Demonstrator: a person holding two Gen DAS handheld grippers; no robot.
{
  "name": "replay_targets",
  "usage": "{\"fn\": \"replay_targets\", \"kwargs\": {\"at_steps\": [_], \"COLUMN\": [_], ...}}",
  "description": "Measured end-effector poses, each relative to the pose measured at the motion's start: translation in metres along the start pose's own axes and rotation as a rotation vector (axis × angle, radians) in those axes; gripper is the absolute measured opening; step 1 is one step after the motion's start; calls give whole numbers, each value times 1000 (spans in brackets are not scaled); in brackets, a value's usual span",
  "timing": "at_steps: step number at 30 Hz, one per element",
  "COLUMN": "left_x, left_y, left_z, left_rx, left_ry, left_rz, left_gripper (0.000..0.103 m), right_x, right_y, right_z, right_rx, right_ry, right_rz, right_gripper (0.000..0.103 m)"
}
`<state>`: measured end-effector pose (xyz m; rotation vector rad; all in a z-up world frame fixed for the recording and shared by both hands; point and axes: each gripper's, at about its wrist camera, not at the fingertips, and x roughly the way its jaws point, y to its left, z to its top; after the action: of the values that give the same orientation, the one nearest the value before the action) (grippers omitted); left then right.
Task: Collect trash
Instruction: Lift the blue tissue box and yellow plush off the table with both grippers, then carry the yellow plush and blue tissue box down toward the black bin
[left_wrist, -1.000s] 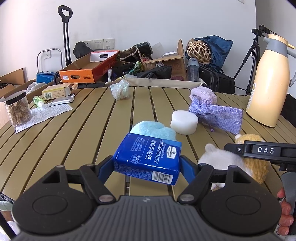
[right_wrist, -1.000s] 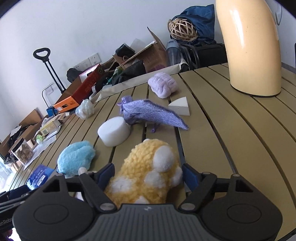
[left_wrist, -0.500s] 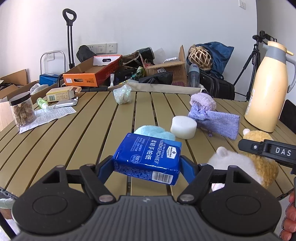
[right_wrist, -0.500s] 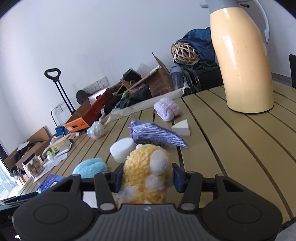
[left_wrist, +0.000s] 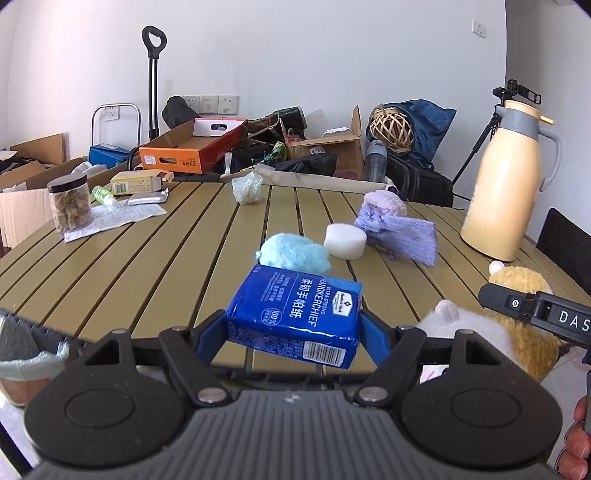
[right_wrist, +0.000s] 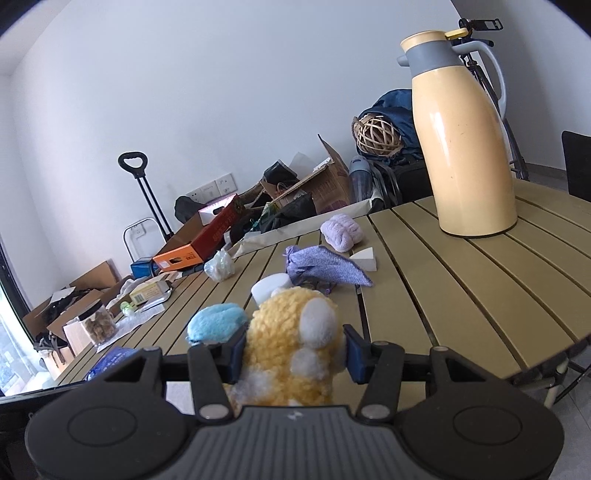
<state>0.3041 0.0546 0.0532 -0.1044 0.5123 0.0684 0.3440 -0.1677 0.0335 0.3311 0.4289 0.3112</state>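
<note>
My left gripper (left_wrist: 293, 334) is shut on a blue handkerchief pack (left_wrist: 295, 314), held above the near edge of the slatted table (left_wrist: 155, 254). My right gripper (right_wrist: 291, 354) is shut on a yellow and white plush toy (right_wrist: 291, 332), lifted off the table at its near edge. In the left wrist view the same plush toy (left_wrist: 517, 295) shows at the right, under a black finger of the right gripper. On the table lie a light blue fluffy toy (left_wrist: 295, 253), a white round block (left_wrist: 345, 240), a purple cloth pouch (left_wrist: 397, 234) and a crumpled plastic wrap (left_wrist: 246, 188).
A tall cream thermos jug (right_wrist: 463, 147) stands at the table's right side. A lilac knitted bundle (right_wrist: 341, 229) and a white wedge (right_wrist: 365, 258) lie behind the pouch. A snack jar (left_wrist: 70, 201), papers and small boxes sit far left. Boxes and bags crowd the floor behind.
Both grippers pulled back toward the table's near edge with their loads and rose a little. The right gripper's jaws closed tighter on the plush toy and lifted it off the table.
</note>
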Motion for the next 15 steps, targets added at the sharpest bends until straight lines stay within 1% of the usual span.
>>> {"fn": "replay_targets", "kwargs": {"at_steps": [8,15], "left_x": [-35,-57], "left_y": [7,11], "left_z": [-28,-54], "left_rx": [-6,6], "left_ry": [29,66], "left_rz": [12,25], "left_gripper": [76,76], "right_x": [-39,-65], "right_y": [2,2], "right_z": [-24,-50], "right_rx": [-10,-24], "right_ry": [31,81], "right_rz": [5,4], "right_gripper": [51,51]}}
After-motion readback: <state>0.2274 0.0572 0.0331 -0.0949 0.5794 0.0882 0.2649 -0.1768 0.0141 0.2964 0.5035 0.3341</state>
